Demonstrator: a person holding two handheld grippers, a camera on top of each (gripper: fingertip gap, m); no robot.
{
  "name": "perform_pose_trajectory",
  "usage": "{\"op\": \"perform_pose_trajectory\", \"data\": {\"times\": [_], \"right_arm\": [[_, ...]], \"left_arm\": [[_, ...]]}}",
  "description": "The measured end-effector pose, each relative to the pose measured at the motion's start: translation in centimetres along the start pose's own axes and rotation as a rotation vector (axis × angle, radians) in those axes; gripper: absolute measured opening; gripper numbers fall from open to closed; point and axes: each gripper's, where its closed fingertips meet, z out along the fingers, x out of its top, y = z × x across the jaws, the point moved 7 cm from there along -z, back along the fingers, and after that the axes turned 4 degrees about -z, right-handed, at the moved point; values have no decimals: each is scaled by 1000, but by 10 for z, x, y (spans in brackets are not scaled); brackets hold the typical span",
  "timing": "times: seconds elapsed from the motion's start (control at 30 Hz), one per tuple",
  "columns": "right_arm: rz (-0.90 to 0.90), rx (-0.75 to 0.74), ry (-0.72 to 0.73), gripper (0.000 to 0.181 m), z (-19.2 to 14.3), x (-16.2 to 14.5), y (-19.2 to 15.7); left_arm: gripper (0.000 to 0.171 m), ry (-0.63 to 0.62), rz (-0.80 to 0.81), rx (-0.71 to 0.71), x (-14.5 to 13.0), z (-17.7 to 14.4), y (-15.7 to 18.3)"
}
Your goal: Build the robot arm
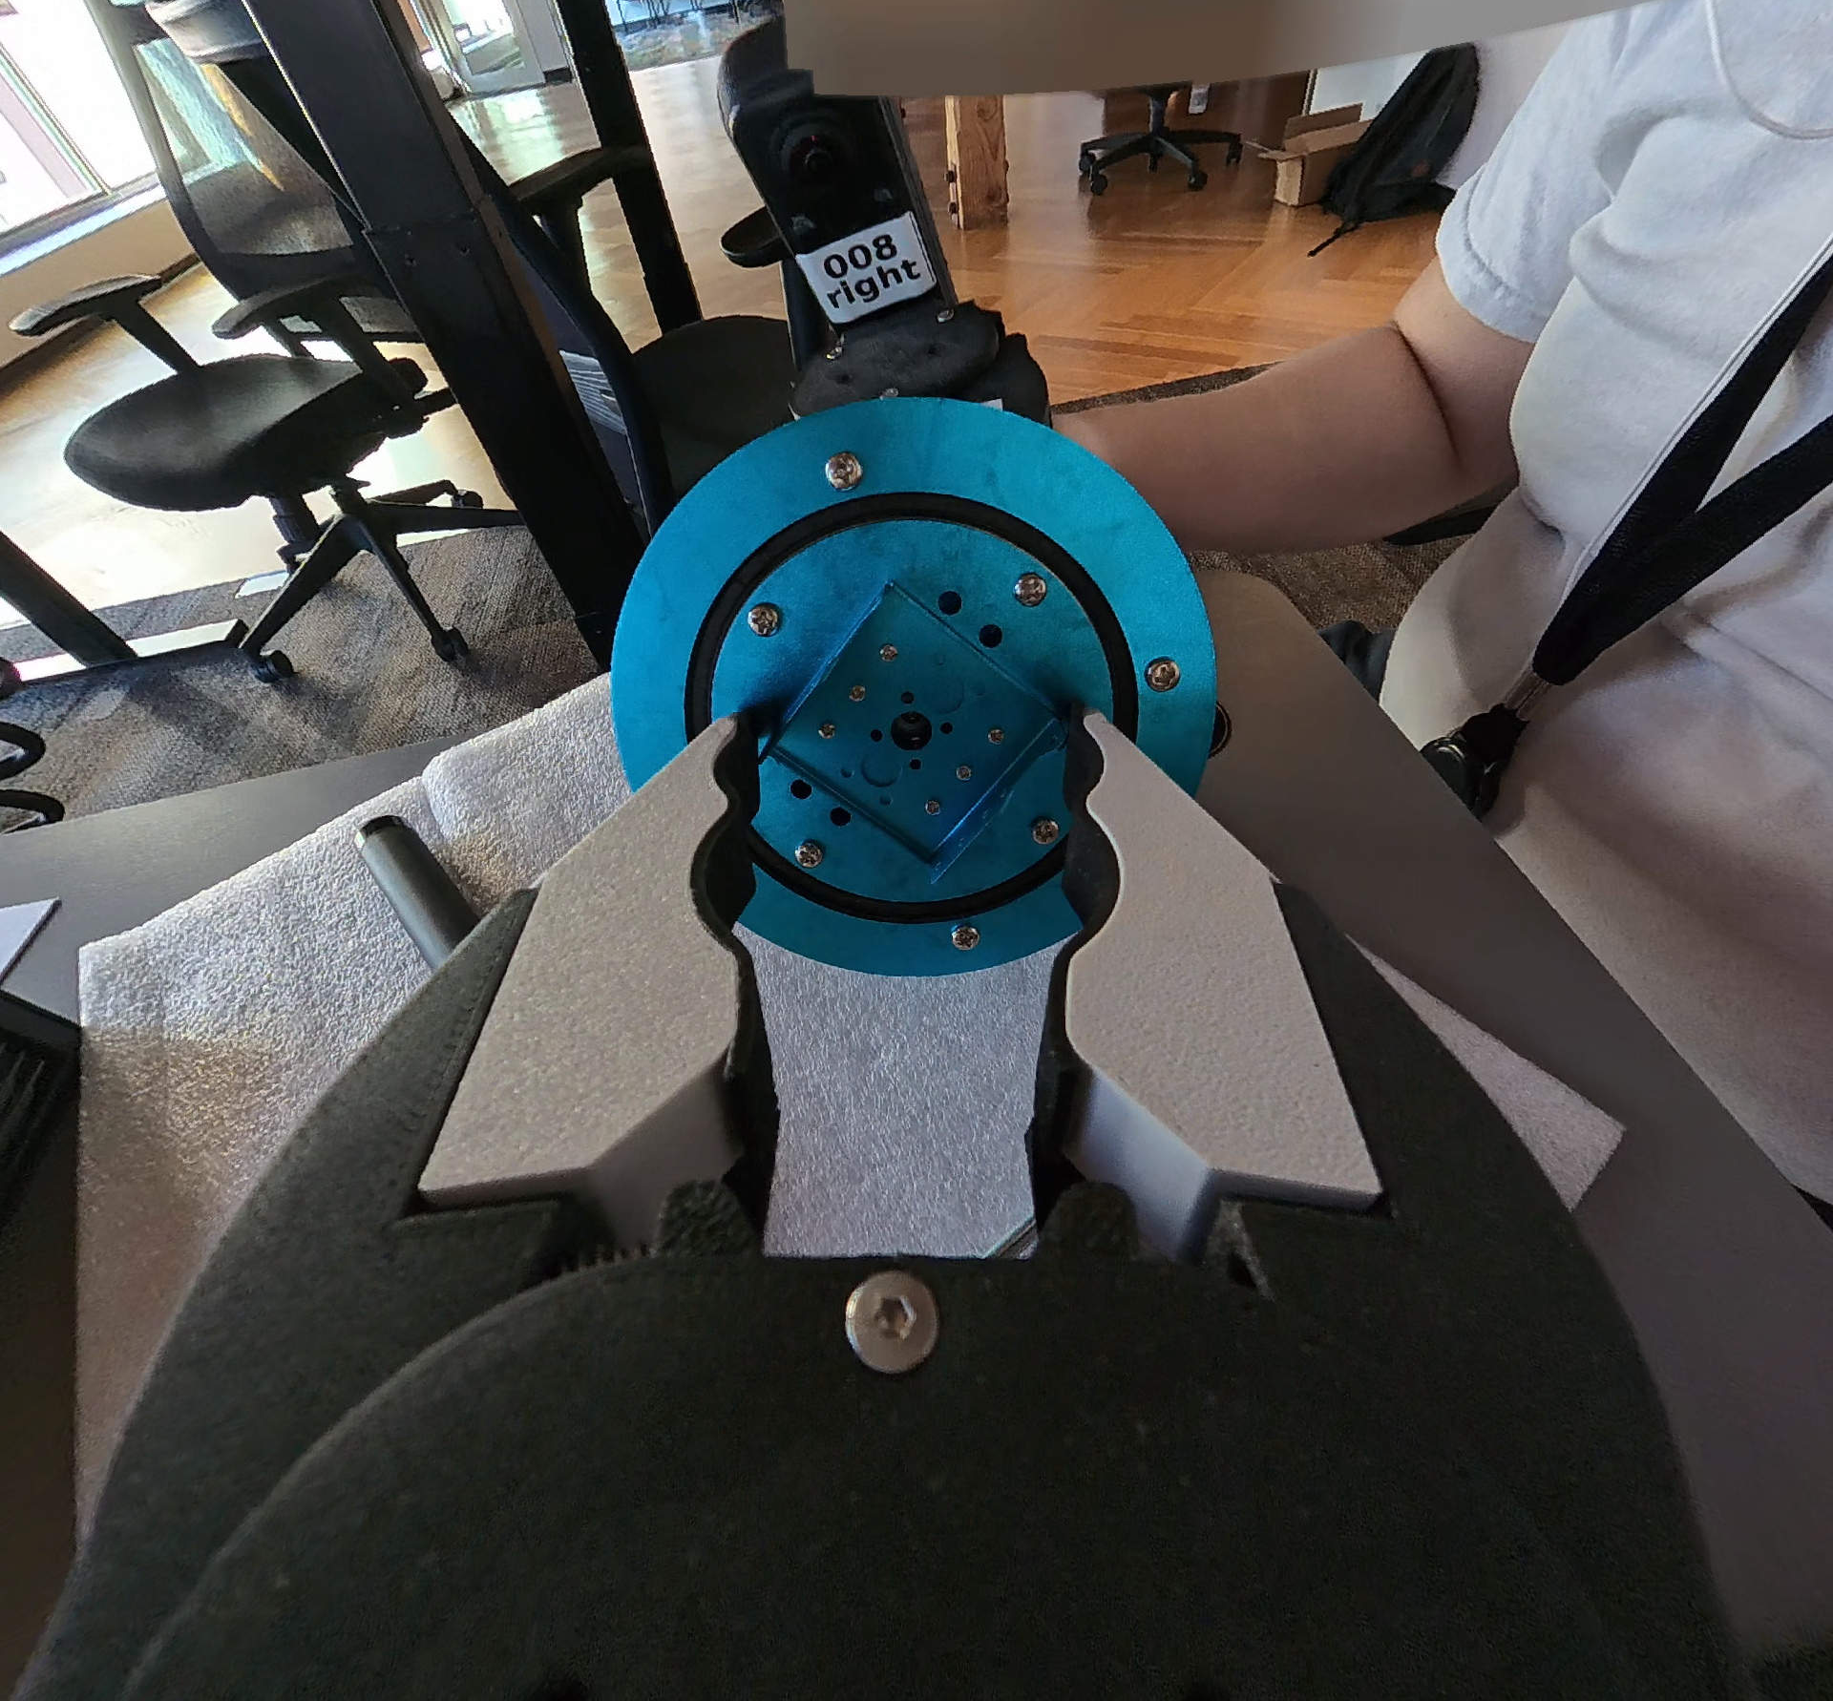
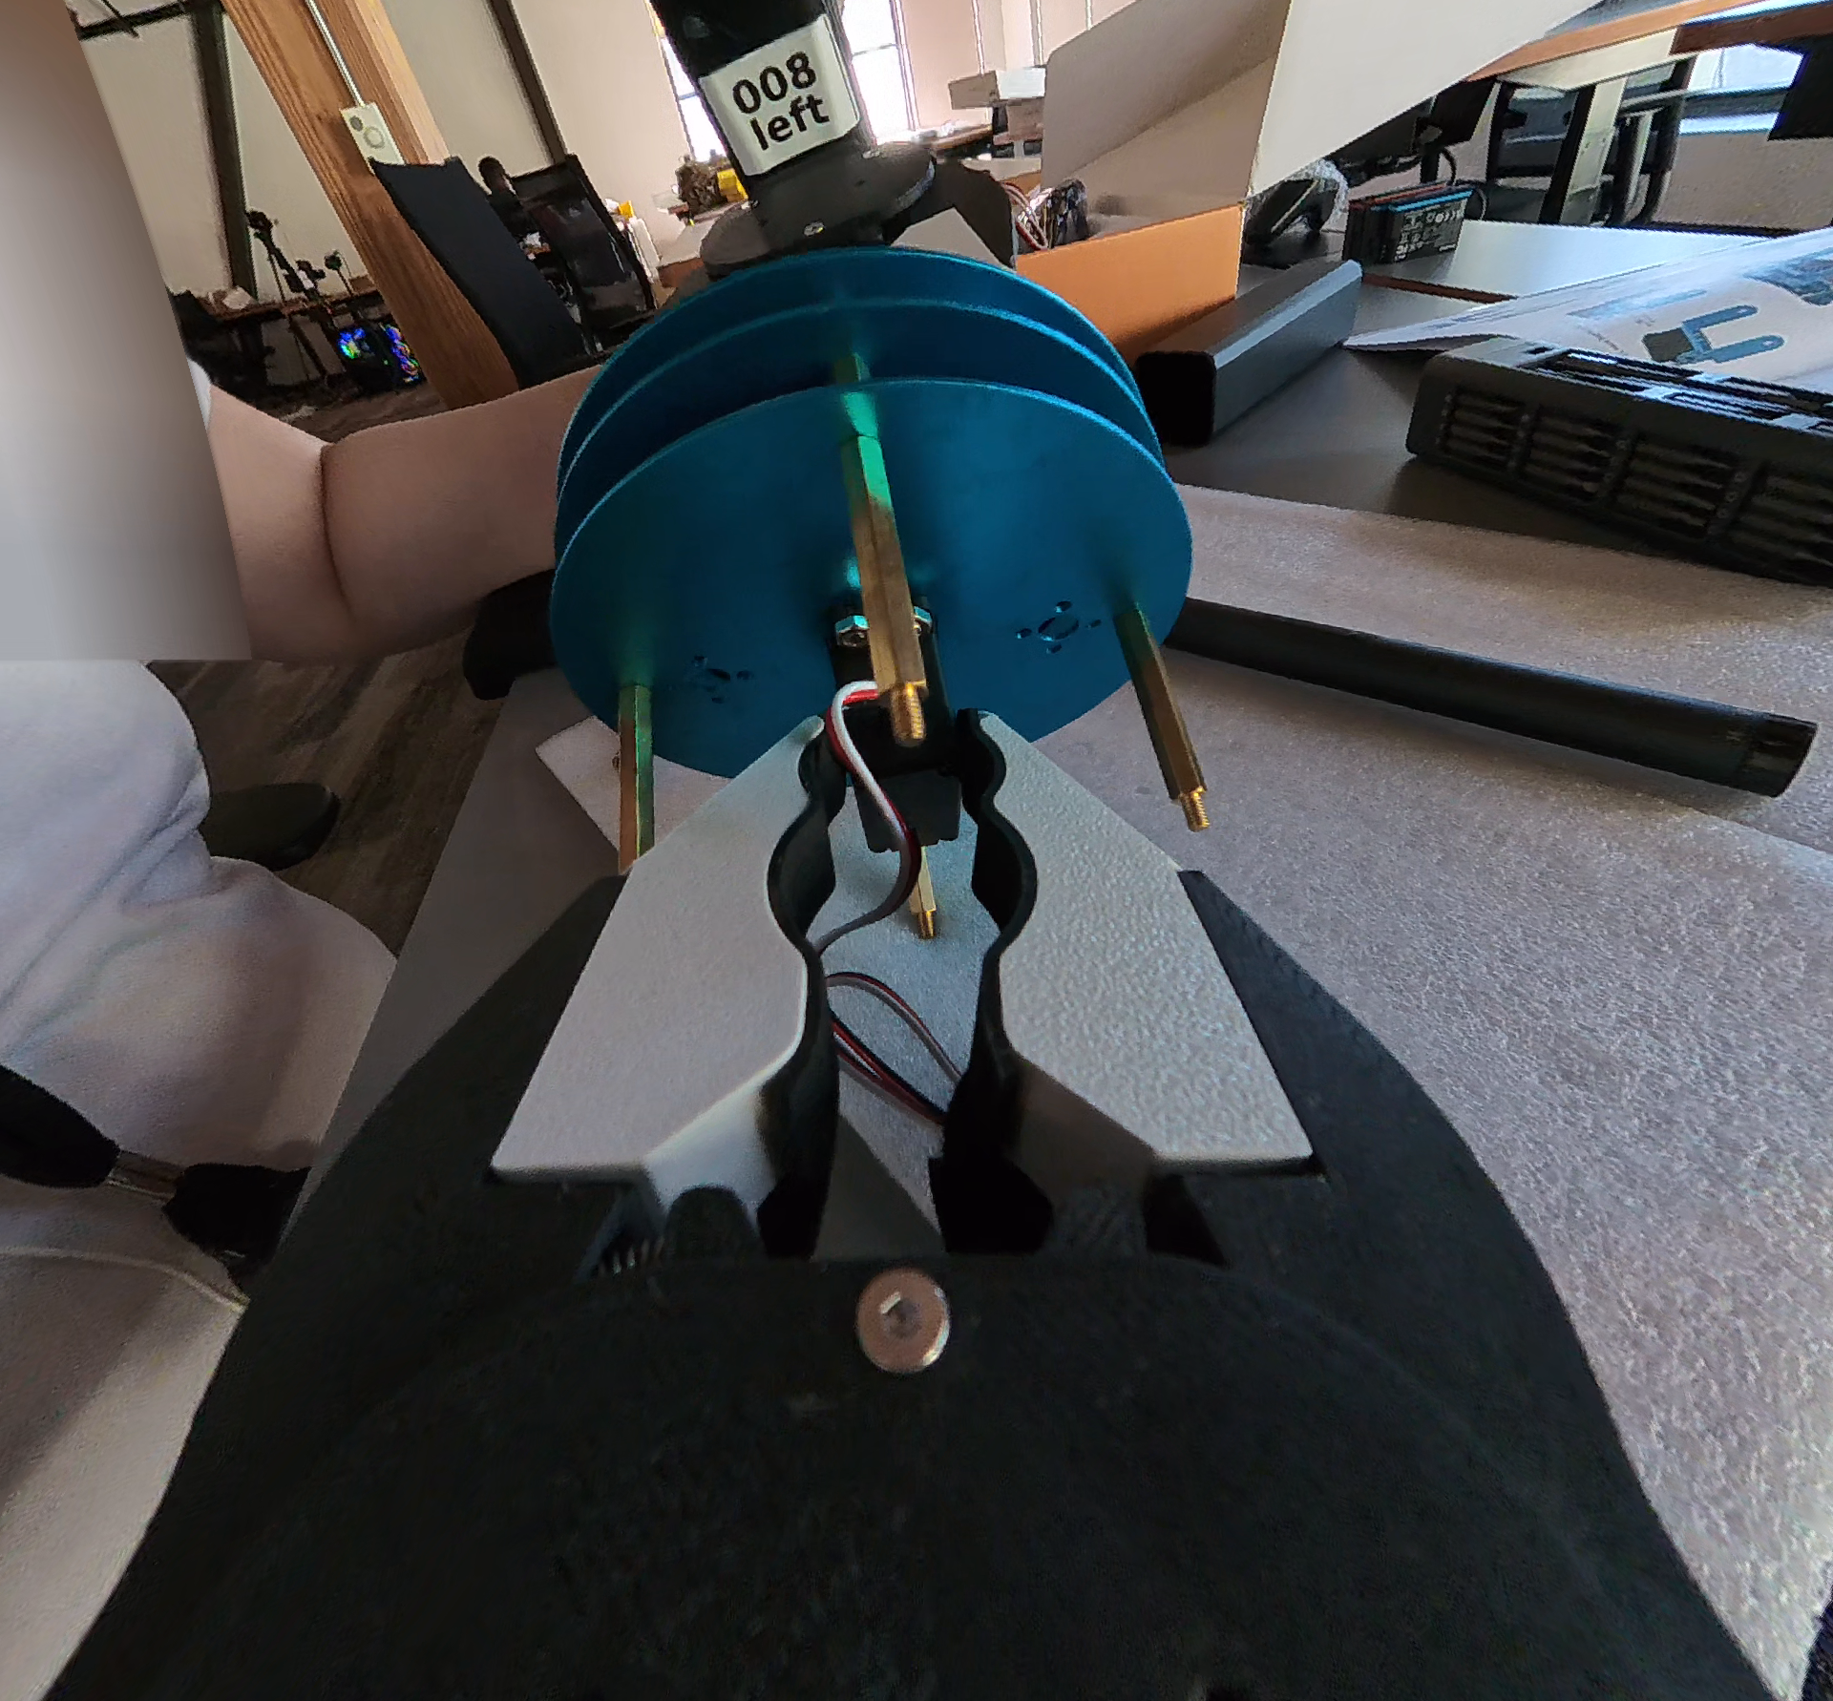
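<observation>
A blue metal assembly of stacked round discs (image 1: 893, 443) is held in the air between my two grippers. My left gripper (image 1: 908, 731) is shut on the square blue bracket (image 1: 893, 672) screwed to the middle of its front disc. In the right wrist view the discs (image 2: 744, 543) show from the other side, with brass standoffs (image 2: 1165, 721) sticking out. My right gripper (image 2: 893, 741) is shut on the black servo (image 2: 922, 801) at the centre of that side; its white, red and black wire (image 2: 893, 1068) hangs between the fingers. Each gripper faces the other across the discs.
A white foam mat (image 2: 1389, 959) covers the grey table (image 1: 1339, 810). A black tube (image 2: 1488, 691) lies on it, also in the left wrist view (image 1: 412, 890). A black bit case (image 2: 1627, 473), a grey bar (image 2: 1260, 344) and an open cardboard box (image 2: 1141, 265) are behind. A person in a white shirt (image 1: 1637, 364) sits close. My hands' fingertips stand some 4 centimetres from each other.
</observation>
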Motion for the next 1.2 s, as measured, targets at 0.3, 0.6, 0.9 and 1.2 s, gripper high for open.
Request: {"op": "perform_pose_trajectory", "data": {"times": [0.3, 0.6, 0.9, 1.2], "right_arm": [[38, 66, 62, 23, -9, -6, 0], [17, 62, 82, 23, -10, -7, -1], [-6, 40, 88, 22, -10, -7, -2], [-35, 5, 81, 22, -10, -7, -5]], "left_arm": [[60, 10, 69, 18, 12, 12, 8], [60, -14, 86, 31, 15, 15, 10], [61, -54, 21, 40, 17, 15, 10], [57, -74, -201, 46, 19, 13, 5]]}}
